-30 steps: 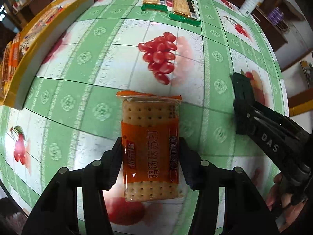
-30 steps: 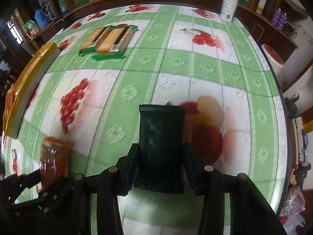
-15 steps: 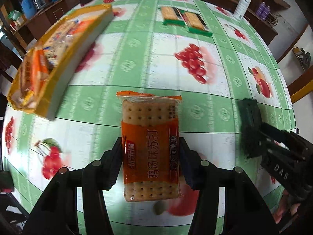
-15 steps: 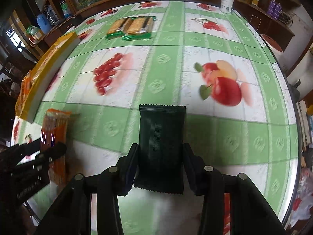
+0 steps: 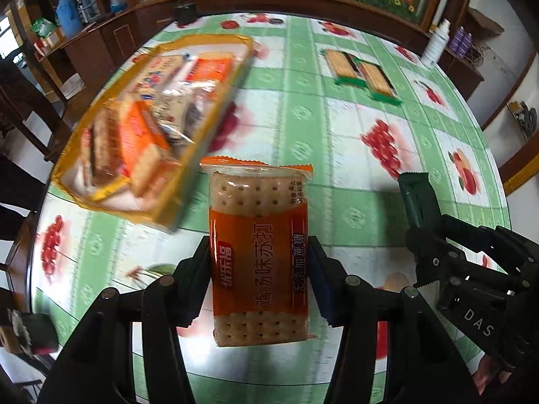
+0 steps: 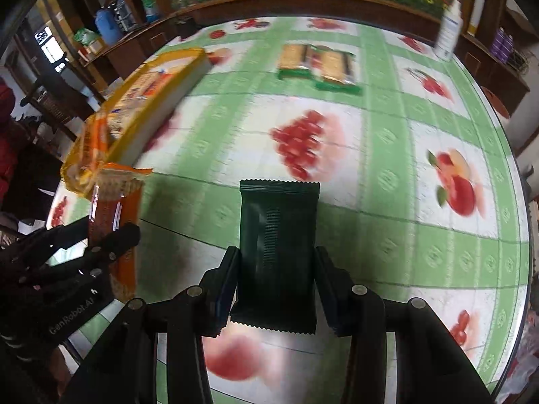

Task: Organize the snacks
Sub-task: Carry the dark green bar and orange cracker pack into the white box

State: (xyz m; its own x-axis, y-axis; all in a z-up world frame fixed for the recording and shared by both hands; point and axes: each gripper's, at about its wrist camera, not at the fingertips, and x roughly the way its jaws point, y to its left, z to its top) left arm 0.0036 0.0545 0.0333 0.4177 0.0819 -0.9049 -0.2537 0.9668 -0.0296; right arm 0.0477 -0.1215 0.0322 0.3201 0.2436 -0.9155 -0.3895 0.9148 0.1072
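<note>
Two claws, one packet each; two green packs point(image 5: 363, 74) lie apart.

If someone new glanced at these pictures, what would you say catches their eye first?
Probably the orange cracker pack clamped upright in the left tool, dead centre of the left wrist view. Next, the dark green packet gripped by the right tool. Behind them, the yellow tray heaped with snacks sits at the left of the fruit-print tablecloth.
</note>
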